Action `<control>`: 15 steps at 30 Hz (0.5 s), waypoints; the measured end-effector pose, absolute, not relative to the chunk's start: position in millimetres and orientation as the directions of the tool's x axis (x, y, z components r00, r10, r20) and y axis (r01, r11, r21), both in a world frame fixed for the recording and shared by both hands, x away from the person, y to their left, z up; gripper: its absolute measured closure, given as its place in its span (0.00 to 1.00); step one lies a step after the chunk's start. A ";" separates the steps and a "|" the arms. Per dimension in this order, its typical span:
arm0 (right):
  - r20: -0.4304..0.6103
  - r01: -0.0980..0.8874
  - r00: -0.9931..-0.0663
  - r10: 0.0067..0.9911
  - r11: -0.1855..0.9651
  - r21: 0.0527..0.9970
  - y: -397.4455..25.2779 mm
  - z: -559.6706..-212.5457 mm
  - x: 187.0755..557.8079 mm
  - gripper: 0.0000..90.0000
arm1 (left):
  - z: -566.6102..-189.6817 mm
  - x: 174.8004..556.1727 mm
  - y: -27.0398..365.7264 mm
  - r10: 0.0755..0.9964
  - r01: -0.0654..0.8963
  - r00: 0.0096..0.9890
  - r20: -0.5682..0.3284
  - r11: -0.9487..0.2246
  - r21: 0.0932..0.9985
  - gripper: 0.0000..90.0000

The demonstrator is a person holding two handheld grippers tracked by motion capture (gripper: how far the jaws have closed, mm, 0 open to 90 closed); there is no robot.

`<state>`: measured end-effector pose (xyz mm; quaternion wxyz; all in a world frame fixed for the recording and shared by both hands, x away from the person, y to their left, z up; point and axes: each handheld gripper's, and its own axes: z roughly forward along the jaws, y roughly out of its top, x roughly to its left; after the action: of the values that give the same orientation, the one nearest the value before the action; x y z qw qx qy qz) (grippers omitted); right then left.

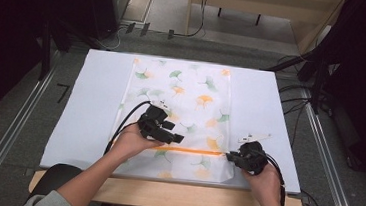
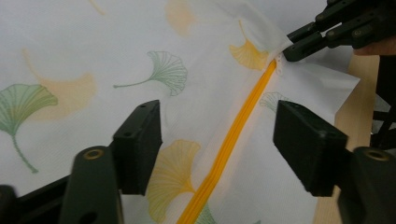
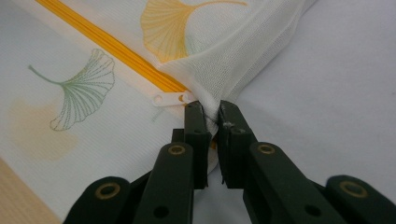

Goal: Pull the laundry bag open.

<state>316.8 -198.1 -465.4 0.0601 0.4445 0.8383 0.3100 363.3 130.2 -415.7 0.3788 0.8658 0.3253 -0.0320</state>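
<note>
A white mesh bag (image 1: 186, 98) printed with green and orange ginkgo leaves lies flat on the table. An orange zipper (image 1: 192, 150) crosses it near the front end. My left gripper (image 1: 174, 136) hovers open over the zipper (image 2: 233, 135), one jaw on each side of it (image 2: 219, 140). My right gripper (image 1: 230, 156) is shut on the bag's edge (image 3: 212, 116) at the zipper's right end, right beside the white zipper pull (image 3: 170, 99). The left gripper view shows the right gripper (image 2: 292, 49) pinching that corner, with the cloth (image 3: 224, 56) bunched up there.
A white cover (image 1: 84, 114) spreads over the table, with a wooden edge (image 1: 188, 196) along the front. Metal rails (image 1: 13, 128) run along the floor on both sides. Cables (image 1: 296, 100) lie to the right, and dark stands sit at the back corners.
</note>
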 end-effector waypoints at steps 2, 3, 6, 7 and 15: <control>0.208 0.722 -0.589 0.781 0.393 0.569 -201.3 -464.5 318.0 0.95 | -415.3 361.2 127.9 0.526 0.577 0.795 -0.302 -0.502 0.645 0.50; 0.210 0.723 -0.587 0.781 0.390 0.571 -201.7 -463.4 318.1 0.95 | -415.2 360.4 126.9 0.519 0.569 0.801 -0.299 -0.506 0.648 0.54; 0.207 0.717 -0.591 0.780 0.389 0.578 -201.9 -459.2 317.4 0.95 | -415.9 357.4 122.5 0.503 0.549 0.815 -0.287 -0.512 0.661 0.59; 0.205 0.711 -0.595 0.777 0.391 0.584 -202.0 -458.3 317.4 0.95 | -416.2 356.2 120.8 0.502 0.546 0.817 -0.285 -0.514 0.662 0.60; 0.212 0.700 -0.600 0.771 0.379 0.605 -204.1 -449.1 317.5 0.95 | -419.3 350.4 107.4 0.470 0.524 0.835 -0.286 -0.522 0.673 0.69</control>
<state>317.5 -204.1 -449.1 0.0529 0.4440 0.8286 0.3369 350.4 107.4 -419.3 0.3973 0.8716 0.2852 -0.0340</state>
